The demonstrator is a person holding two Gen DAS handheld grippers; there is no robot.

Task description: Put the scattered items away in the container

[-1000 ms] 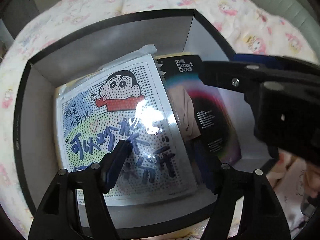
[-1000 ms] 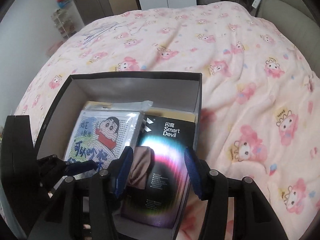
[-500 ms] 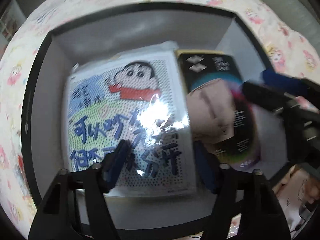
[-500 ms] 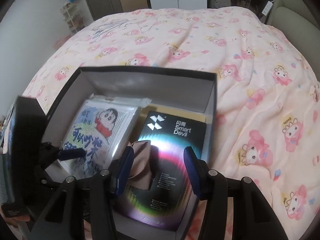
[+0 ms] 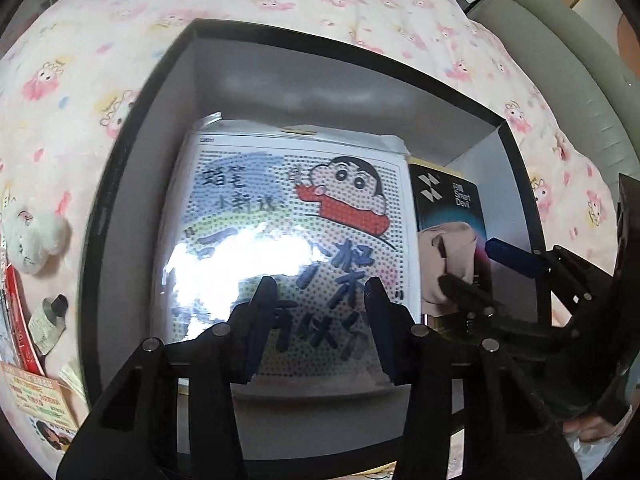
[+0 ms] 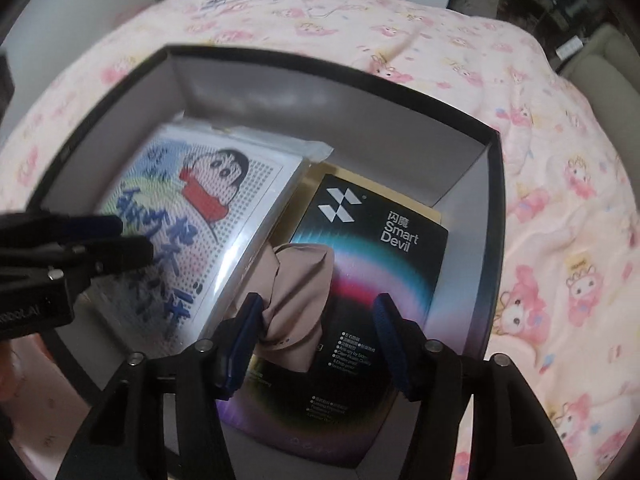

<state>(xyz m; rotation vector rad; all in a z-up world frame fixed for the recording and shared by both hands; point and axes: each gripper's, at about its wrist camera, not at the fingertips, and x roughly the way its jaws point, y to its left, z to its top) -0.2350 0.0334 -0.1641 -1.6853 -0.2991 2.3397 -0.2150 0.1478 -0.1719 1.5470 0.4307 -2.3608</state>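
Note:
A black box with grey inner walls sits on a pink bedspread. Inside lie a plastic-wrapped cartoon bead picture, a black "Smart Devil" carton and a beige cloth on the carton. My left gripper hovers over the picture's near edge, its jaws closing with nothing between them. My right gripper hangs low over the carton, jaws opening. The cloth lies between its fingers, close to the left pad. The picture lies left of it.
Outside the box's left wall lie a white plush toy, a small tube and a printed leaflet. A grey padded edge borders the bed at the far right. Bedspread spreads right of the box.
The left gripper has slid across the box and rolled, its jaws narrower. The right gripper has dropped closer to the cloth and carton, its jaws wider.

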